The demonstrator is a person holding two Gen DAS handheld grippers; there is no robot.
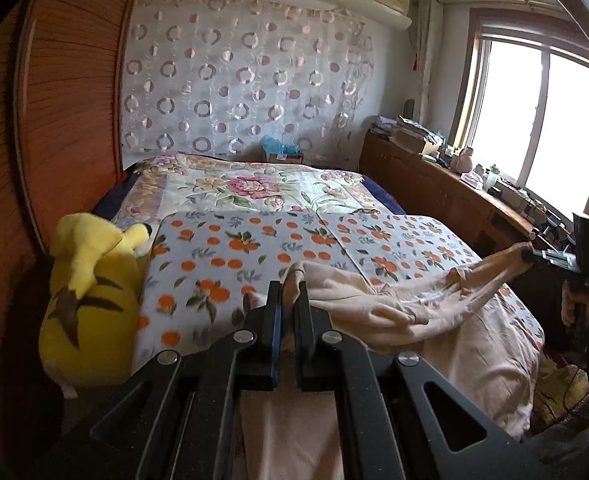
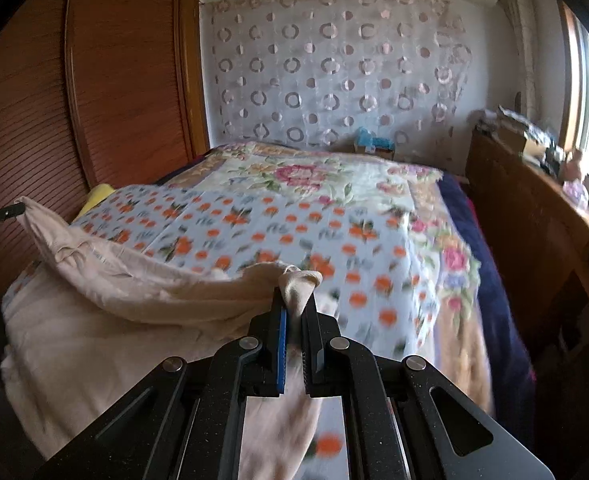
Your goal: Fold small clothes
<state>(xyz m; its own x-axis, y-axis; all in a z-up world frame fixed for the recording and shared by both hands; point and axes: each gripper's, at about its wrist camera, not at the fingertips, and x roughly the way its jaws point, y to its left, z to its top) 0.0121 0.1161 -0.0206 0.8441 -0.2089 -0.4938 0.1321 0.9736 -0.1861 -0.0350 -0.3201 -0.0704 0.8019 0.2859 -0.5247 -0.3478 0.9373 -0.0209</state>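
Note:
A pale beige garment [image 1: 410, 312] is stretched above the bed between both grippers; it also shows in the right wrist view [image 2: 134, 276]. My left gripper [image 1: 290, 288] is shut on one end of the garment. My right gripper [image 2: 294, 296] is shut on the other end; it shows far right in the left wrist view [image 1: 534, 254]. The left gripper's tip shows at the left edge of the right wrist view [image 2: 14, 210]. The rest of the garment hangs down onto the bed's near edge.
The bed has an orange-fruit print sheet [image 1: 254, 248] over a floral blanket [image 1: 254, 188]. A yellow plush toy [image 1: 90, 296] lies at the bed's left. A wooden wardrobe [image 1: 54, 100] stands left. A cluttered wooden cabinet [image 1: 434, 176] runs under the window at right.

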